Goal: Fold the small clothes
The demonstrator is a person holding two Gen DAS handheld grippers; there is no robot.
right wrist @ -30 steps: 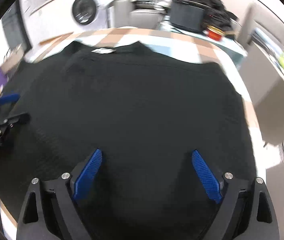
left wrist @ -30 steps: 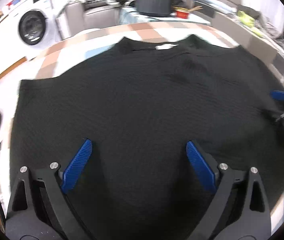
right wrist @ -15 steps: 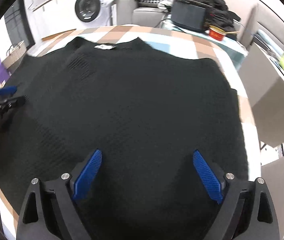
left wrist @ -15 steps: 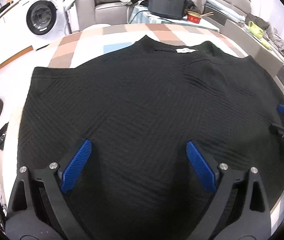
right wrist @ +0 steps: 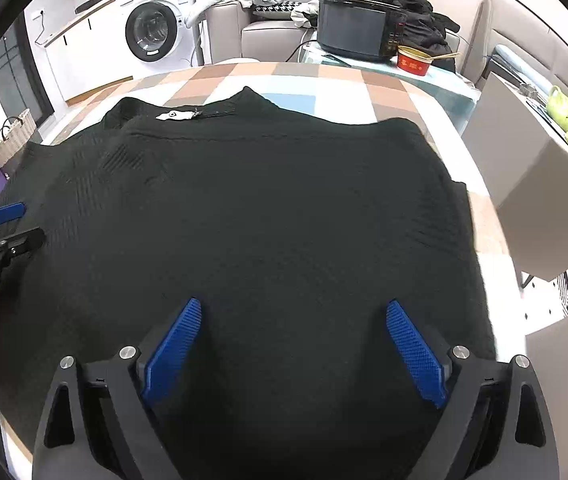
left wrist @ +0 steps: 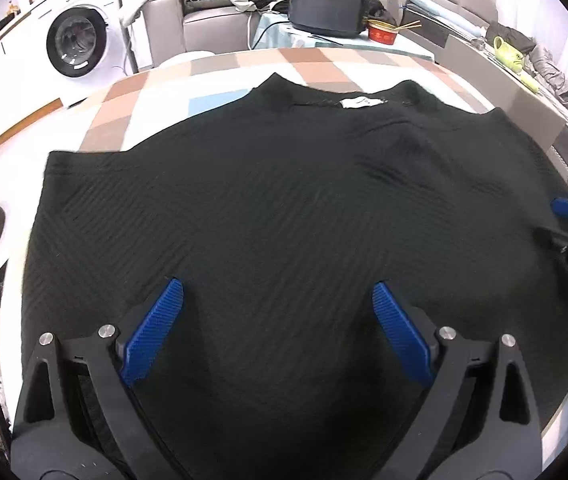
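The fingers of both grippers stand wide apart and hold nothing: the left gripper (left wrist: 277, 310) and the right gripper (right wrist: 294, 330) hover low over the near hem of the black top (left wrist: 284, 208). It lies spread flat on the checked worktop (left wrist: 155, 92), collar and white label (left wrist: 362, 101) at the far edge, width running side to side. Each gripper is nearer its own side's edge.

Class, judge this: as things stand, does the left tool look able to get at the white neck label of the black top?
Probably yes: the left tool is open above the black top, and nothing lies between it and the white label at the far collar.
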